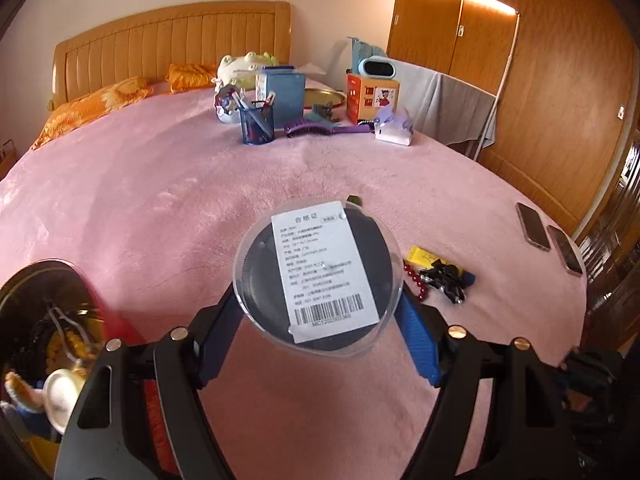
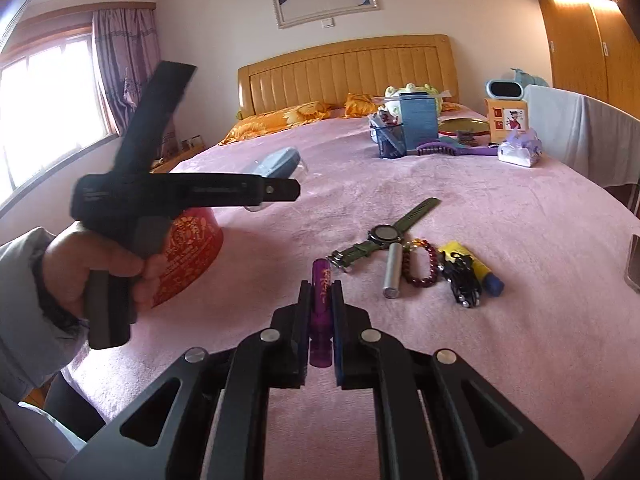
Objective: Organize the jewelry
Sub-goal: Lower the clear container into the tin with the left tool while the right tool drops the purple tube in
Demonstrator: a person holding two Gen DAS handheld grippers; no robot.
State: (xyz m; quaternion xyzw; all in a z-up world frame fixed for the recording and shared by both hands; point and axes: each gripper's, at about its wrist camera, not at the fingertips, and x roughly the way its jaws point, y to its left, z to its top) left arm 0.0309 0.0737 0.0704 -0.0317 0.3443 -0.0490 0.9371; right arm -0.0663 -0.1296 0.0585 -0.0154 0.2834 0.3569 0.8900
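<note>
My left gripper (image 1: 320,300) is shut on a clear round lid (image 1: 318,276) with a white barcode label, held above the pink bedspread. An open red tin (image 1: 44,336) with jewelry inside sits at lower left; it shows in the right wrist view (image 2: 188,252) behind the left gripper. My right gripper (image 2: 322,292) is shut on a purple tube (image 2: 321,312). Ahead on the bed lie a green watch (image 2: 384,234), a silver tube (image 2: 393,270), a red bead bracelet (image 2: 420,264), a black beaded piece (image 2: 464,280) and a yellow tube (image 2: 476,268).
At the back of the bed (image 1: 160,184) stand a pen cup (image 1: 257,122), a blue box (image 1: 286,92), a purple comb (image 1: 320,128), an orange box (image 1: 372,96) and a tissue pack (image 1: 394,128). Two phones (image 1: 550,236) lie at the right edge.
</note>
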